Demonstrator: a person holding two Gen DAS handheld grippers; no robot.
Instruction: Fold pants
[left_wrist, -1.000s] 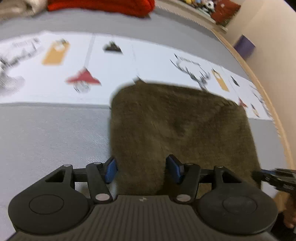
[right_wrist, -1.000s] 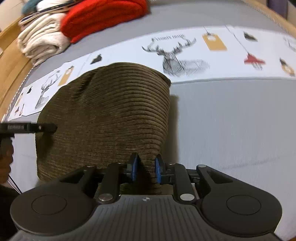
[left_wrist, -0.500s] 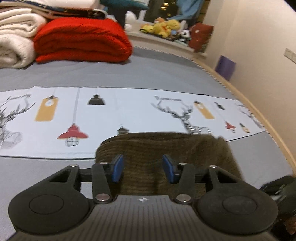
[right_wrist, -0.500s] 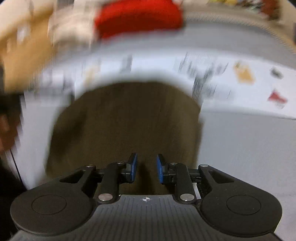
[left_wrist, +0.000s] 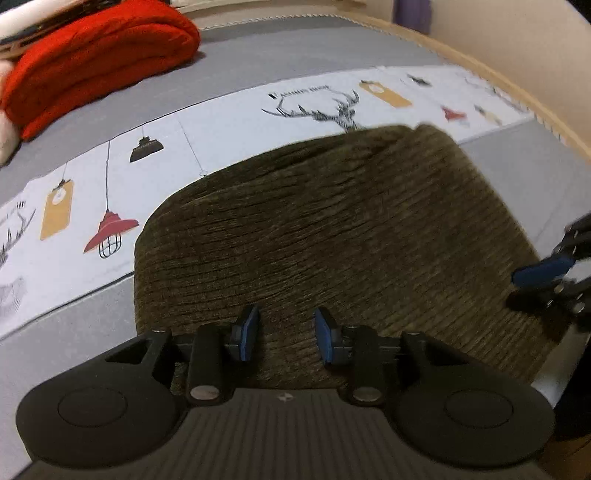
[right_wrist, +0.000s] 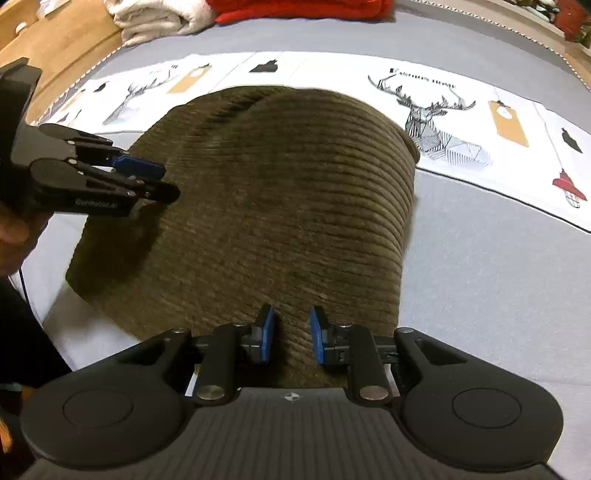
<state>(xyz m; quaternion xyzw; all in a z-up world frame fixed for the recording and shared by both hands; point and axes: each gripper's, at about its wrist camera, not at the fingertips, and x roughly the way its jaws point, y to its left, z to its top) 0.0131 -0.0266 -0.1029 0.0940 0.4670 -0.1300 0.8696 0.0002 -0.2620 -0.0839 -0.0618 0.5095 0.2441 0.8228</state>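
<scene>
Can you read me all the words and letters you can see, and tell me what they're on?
Black capital letters above the deer drawing on the white printed strip: too blurred to read surely.
Small pale lettering on the side of the left gripper: too small to read.
The same heading above the deer in the left view: blurred.
Nothing else has writing.

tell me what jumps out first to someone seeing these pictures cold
The brown corduroy pants, folded into a thick block, fill the middle of both views on the grey bed. Behind them runs a white strip printed with deer and lamps, and a folded red blanket sits at the far left of the left view.
</scene>
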